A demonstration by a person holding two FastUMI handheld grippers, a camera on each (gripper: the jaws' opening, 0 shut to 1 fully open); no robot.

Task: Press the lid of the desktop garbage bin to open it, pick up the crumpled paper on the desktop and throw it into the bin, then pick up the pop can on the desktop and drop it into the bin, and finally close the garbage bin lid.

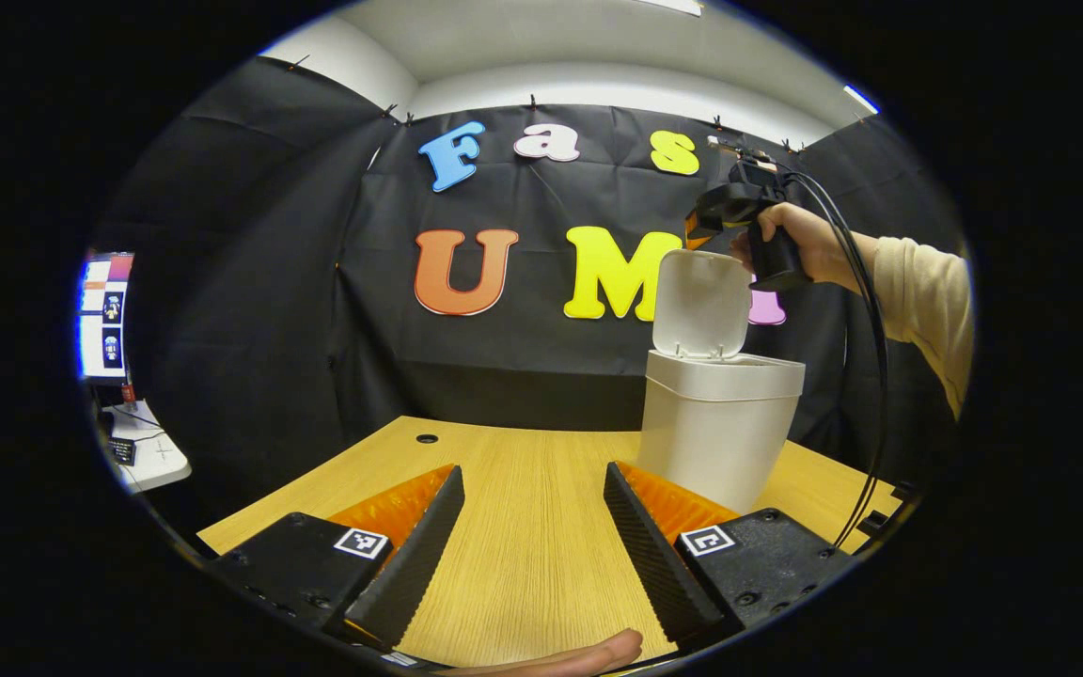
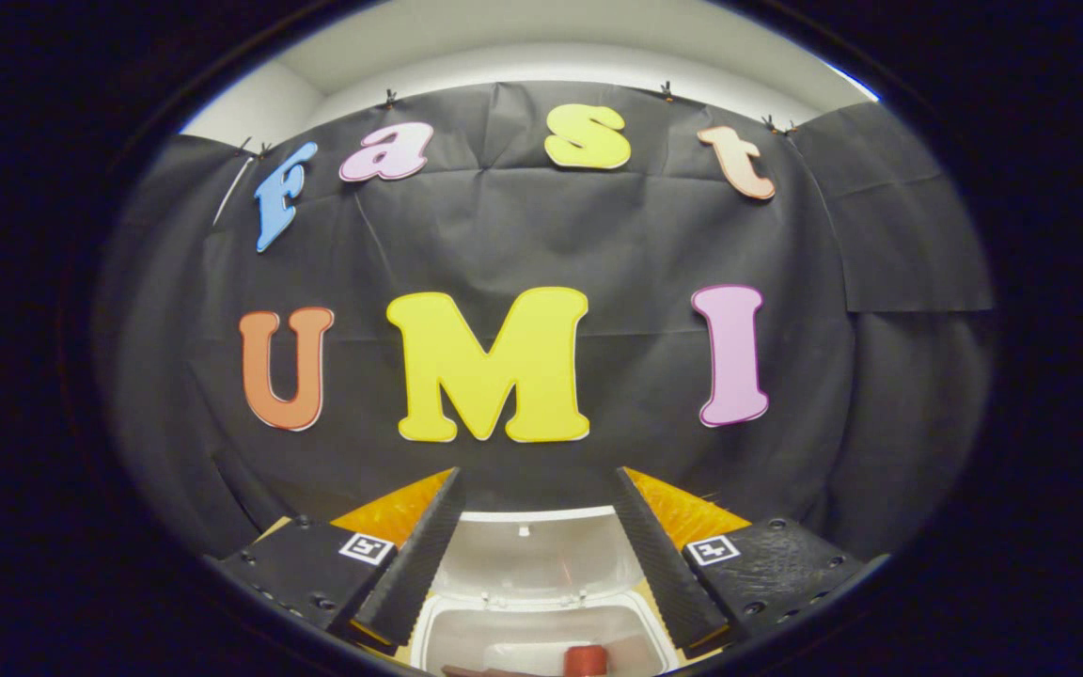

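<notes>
Bin open, can seen inside, lid waiting to be shut

Bin (image 1: 718, 428) standing on the wooden desk (image 1: 523, 555), pale and boxy, slightly tapered toward its base, with a wider collar round the top; lid (image 1: 703, 303) swung up on its rear hinge and standing nearly upright, so the mouth stays free for dropping things in. Right gripper (image 1: 706, 226) held high, above and just behind the lid in the left gripper view, gripped by a hand (image 1: 800, 246) in a cream sleeve, cables trailing down beside the bin; likely parked there to reach the lid from above. From the right gripper view, looking down past its own fingers, spread wide apart with nothing between them, onto the bin's white interior and raised lid; red round object (image 2: 586, 660) low inside the bin, probably the pop can, already dropped; whether the crumpled paper lies with it cannot be told. Left gripper (image 1: 532, 512) hanging low over the desk in front of the bin, fingers likewise spread and empty, kept out of the way. Judging by this, only the closing of the lid remains.
</notes>
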